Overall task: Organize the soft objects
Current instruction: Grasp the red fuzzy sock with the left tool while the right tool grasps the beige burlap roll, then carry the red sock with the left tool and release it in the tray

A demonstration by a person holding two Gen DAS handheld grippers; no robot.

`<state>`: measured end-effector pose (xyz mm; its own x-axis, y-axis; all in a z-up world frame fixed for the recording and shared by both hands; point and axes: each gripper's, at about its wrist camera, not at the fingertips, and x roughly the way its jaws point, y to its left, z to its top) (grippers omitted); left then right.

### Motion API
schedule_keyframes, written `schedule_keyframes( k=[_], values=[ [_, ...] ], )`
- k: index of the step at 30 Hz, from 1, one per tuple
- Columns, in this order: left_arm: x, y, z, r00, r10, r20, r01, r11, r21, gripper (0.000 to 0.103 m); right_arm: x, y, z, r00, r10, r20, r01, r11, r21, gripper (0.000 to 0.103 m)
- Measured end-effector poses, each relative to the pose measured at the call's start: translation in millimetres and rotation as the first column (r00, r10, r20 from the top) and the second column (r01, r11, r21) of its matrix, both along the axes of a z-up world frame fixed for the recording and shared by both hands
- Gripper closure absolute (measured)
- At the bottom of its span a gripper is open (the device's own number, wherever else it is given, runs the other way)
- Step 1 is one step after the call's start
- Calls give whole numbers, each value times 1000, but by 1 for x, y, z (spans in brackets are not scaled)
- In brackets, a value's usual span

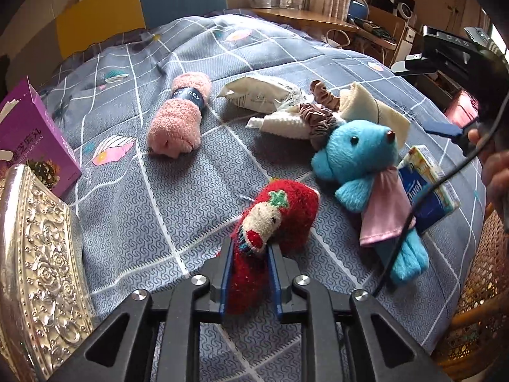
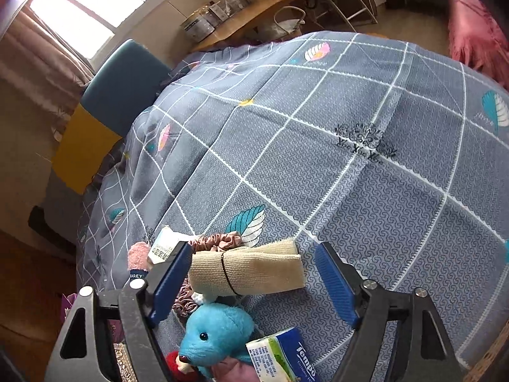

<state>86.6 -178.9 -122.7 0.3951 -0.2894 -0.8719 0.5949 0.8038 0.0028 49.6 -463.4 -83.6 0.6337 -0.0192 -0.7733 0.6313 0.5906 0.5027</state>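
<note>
Jaws of the left gripper [image 1: 250, 273] are closed narrow on the red fuzzy sock [image 1: 273, 222], and the blue pads press its near end from both sides. Jaws of the right gripper [image 2: 254, 283] stand wide apart and hold nothing; they hover over the pile at the right side of the bed cover [image 2: 350, 127].

The red fuzzy sock lies near the front edge of the bed cover, close to the blue plush toy [image 1: 366, 172]. Its long axis runs from the gripper away toward the middle of the bed, a little to the right. The white face with the green star points up and away from the camera.

Only the near end is pinched, so I think the far part may sag or slip out when it is lifted, because the fabric is soft and fluffy. The black cable [image 1: 410, 222] lies across the plush toy, just beside the sock, and could drag the toy. The silver embossed box [image 1: 41, 254] and the purple carton [image 1: 31, 146] stand at the left edge; a wide swing could knock them.
</note>
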Motion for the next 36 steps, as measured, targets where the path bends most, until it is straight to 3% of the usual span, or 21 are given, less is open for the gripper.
schedule_keyframes(
  k=[2, 5, 9, 15, 17, 18, 19, 23, 25, 26, 29, 31, 32, 33, 34, 36],
  values=[
    [3, -2, -3, 1000, -1, -10, 1, 1000, 13, 80, 5, 6, 0, 1000, 24, -19, -24, 999, -21, 7],
    [5, -2, -5, 1000, -5, -18, 5, 1000, 20, 80, 16, 24, 6, 992, 92, -83, -104, 982, -156, 4],
    [3, -1, -8, 1000, -19, -3, 19, 1000, 19, 81, 34, 51, 12, 946, 257, -197, -310, 894, -323, 4],
    [0, 0, -9, 1000, -21, 7, 21, 1000, 14, 81, 61, 50, -5, 848, 377, -373, -502, 798, -334, 4],
    [1, 0, -8, 1000, -18, 3, 18, 1000, 11, 81, 64, 44, -16, 827, 388, -406, -522, 798, -301, 4],
    [0, 1, -8, 1000, -17, 4, 17, 1000, 11, 83, 65, 41, -22, 824, 386, -415, -520, 805, -284, 9],
    [0, 1, -7, 1000, -16, 4, 16, 1000, 11, 85, 65, 38, -27, 824, 382, -418, -515, 813, -273, 25],
    [-1, 5, 3, 1000, 1, -9, -1, 1000, -23, 90, 61, 34, -26, 840, 363, -402, -495, 816, -297, 59],
    [-3, 2, 11, 1000, -11, -2, 11, 999, -36, 90, 59, 32, -24, 848, 332, -412, -477, 817, -323, 91],
    [-4, -1, 14, 1000, -21, 2, 21, 999, -36, 90, 58, 30, -26, 847, 325, -420, -472, 824, -314, 91],
    [-2, -4, 24, 1000, -25, -11, 24, 998, -51, 90, 58, 26, -29, 843, 329, -426, -472, 832, -291, 91],
    [2, -4, 32, 1000, -13, -28, 11, 997, -79, 90, 56, 21, -25, 862, 313, -398, -440, 853, -281, 83],
    [5, -4, 37, 999, -8, -31, 6, 996, -88, 90, 54, 17, -21, 876, 306, -373, -419, 865, -275, 76],
    [8, -4, 41, 999, -5, -33, 1, 996, -94, 90, 53, 13, -18, 890, 292, -350, -395, 878, -271, 49],
    [11, -4, 45, 999, -1, -36, -2, 995, -99, 90, 54, 12, -17, 899, 287, -331, -381, 886, -266, 32],
    [17, -4, 52, 999, 8, -37, -12, 994, -107, 90, 60, 21, -14, 902, 309, -301, -394, 874, -283, 32]
  ],
)
